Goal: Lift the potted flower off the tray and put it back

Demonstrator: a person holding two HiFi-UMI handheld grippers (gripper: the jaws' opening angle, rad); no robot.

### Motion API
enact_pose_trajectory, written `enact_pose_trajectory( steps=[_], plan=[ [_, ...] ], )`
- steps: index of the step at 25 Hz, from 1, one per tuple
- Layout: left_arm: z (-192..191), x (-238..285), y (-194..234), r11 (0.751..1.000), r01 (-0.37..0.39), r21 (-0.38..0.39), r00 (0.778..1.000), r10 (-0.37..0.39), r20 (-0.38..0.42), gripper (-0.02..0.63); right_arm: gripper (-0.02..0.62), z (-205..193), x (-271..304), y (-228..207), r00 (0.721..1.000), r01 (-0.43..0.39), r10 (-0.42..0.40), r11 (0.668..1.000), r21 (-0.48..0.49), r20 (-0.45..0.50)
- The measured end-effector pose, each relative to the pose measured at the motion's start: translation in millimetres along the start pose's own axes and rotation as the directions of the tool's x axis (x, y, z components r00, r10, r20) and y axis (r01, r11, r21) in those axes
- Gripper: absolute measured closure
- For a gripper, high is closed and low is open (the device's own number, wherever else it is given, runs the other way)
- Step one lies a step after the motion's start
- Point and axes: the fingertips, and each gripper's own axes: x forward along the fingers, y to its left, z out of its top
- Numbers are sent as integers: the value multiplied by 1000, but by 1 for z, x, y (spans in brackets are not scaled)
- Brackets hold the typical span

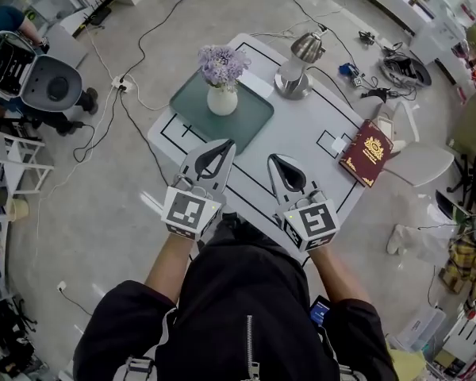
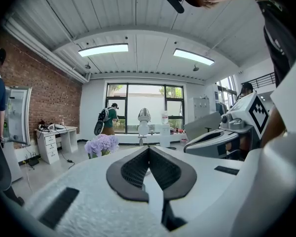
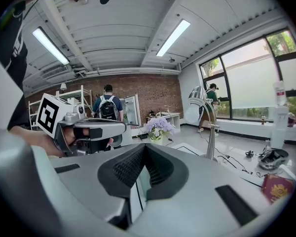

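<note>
While potted flower (image 1: 221, 82) stands on tray (image 1: 250, 124), left gripper (image 1: 228, 144) and right gripper (image 1: 273, 159) hover clear, fingers closed.

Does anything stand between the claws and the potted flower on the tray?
Nothing visible does. Only bare table and tray lie between the left claw, the right claw and the potted flower. The lamp and red book stand aside, to the right.

Brick wall (image 2: 44, 98), tall windows (image 2: 144, 102) and strip lights (image 2: 103, 49) surround a grey floor (image 1: 103, 221) with cables (image 1: 135, 121).
</note>
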Motion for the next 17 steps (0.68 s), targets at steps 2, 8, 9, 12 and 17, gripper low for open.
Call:
enact_pose_trajectory(
  steps=[2,8,9,12,17],
  plan=[
    [-1,3,-5,1000,5,0,1000,-5,4,600,588,-1,-3,-3,1000,0,0,1000,0,4],
    [1,7,-15,1000,14,-6,1000,-14,4,600,588,2,-9,-8,1000,3,-3,1000,4,11],
    [1,7,-16,1000,15,-6,1000,-15,4,601,588,2,-10,-9,1000,3,-3,1000,4,11],
    [0,9,-19,1000,20,-1,1000,-20,2,600,588,1,-11,-10,1000,0,0,1000,4,12],
    [3,8,-19,1000,15,-5,1000,-14,1,600,588,-1,-11,-8,1000,-3,3,1000,8,12]
  ],
)
